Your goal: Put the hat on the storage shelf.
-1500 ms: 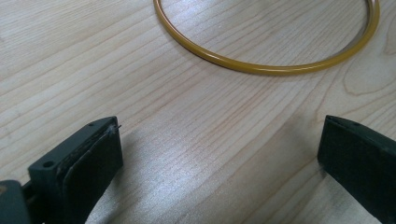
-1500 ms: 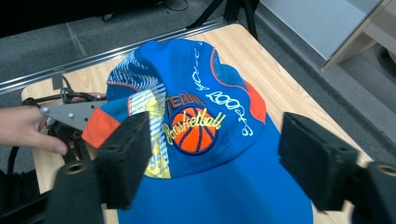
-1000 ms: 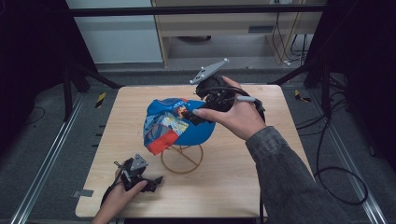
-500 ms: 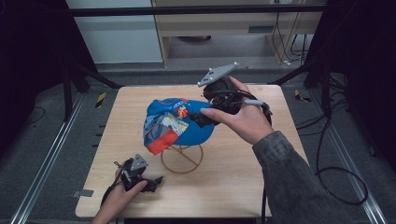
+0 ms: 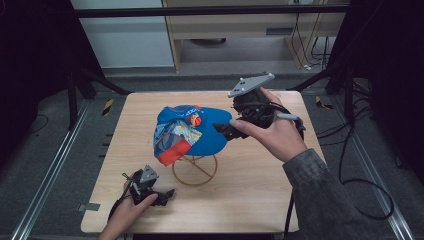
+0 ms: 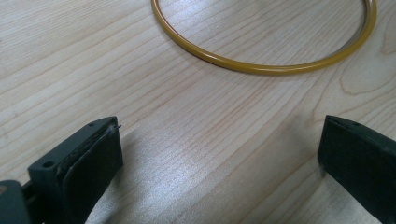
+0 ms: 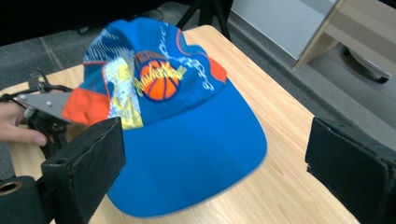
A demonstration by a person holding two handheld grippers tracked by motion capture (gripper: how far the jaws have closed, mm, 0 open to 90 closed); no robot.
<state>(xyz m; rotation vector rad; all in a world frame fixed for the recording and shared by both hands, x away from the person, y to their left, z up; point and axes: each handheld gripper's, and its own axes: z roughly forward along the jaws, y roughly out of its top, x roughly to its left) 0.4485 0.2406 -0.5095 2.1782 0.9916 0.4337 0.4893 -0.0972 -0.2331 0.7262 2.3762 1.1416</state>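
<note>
High view: the right gripper (image 5: 223,131) is held up over the far right part of the table (image 5: 260,200), its black tips pointing left and just at the brim edge of the cap (image 5: 192,132). The cap is blue with an orange patch and a basketball print, and it sits on top of a yellow wire stand (image 5: 195,170) whose ring base rests on the wood. The right hand (image 5: 272,132) wraps the gripper body, with the grey plate above it. From this view I cannot tell how wide its jaws stand. The left gripper (image 5: 167,194) lies low at the near left edge, held by the left hand (image 5: 125,212), tips pointing right; the stand's ring is just ahead of it and a little farther out, the cap above and beyond.

Left gripper view: the two jaws stand wide apart with bare wood between them, holding nothing. Ahead of the jaws, the yellow ring (image 6: 261,65) of the stand lies flat on the table, near but apart from both tips.

Right gripper view: the jaws are wide open and empty. Between them and just ahead lies the cap's blue brim (image 7: 187,158), its edge close to the left jaw; whether they touch I cannot tell. The crown with the basketball print rises beyond the brim. Farther off, past the left jaw, the left gripper shows with fingers (image 7: 18,130) around it.
</note>
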